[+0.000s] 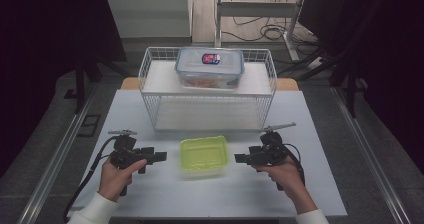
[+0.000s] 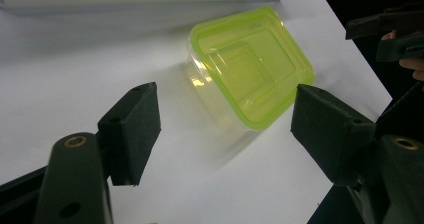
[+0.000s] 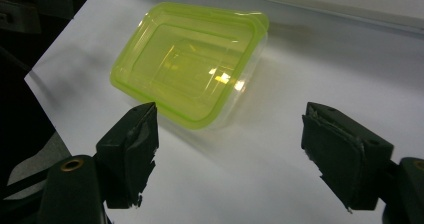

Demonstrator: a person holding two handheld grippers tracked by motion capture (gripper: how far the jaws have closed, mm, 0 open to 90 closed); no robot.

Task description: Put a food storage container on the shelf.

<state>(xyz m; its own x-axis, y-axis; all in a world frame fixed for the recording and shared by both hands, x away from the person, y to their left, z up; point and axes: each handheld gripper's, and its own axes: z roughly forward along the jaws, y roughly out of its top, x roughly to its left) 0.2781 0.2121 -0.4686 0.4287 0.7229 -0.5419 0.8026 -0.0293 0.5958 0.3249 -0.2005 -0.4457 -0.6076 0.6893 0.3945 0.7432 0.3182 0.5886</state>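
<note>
High view: a green-lidded plastic container (image 1: pixel 203 154) is seen on the white table (image 1: pixel 150 194), between the two grippers and just in front of a white wire rack (image 1: pixel 207 109). It is touched by neither tool. The left gripper (image 1: pixel 159 157) is held wide apart beside it with nothing between the jaws; the right gripper (image 1: pixel 239 158) is likewise spread wide and empty. On the rack's top shelf a clear lidded box (image 1: pixel 210 66) is set.
</note>
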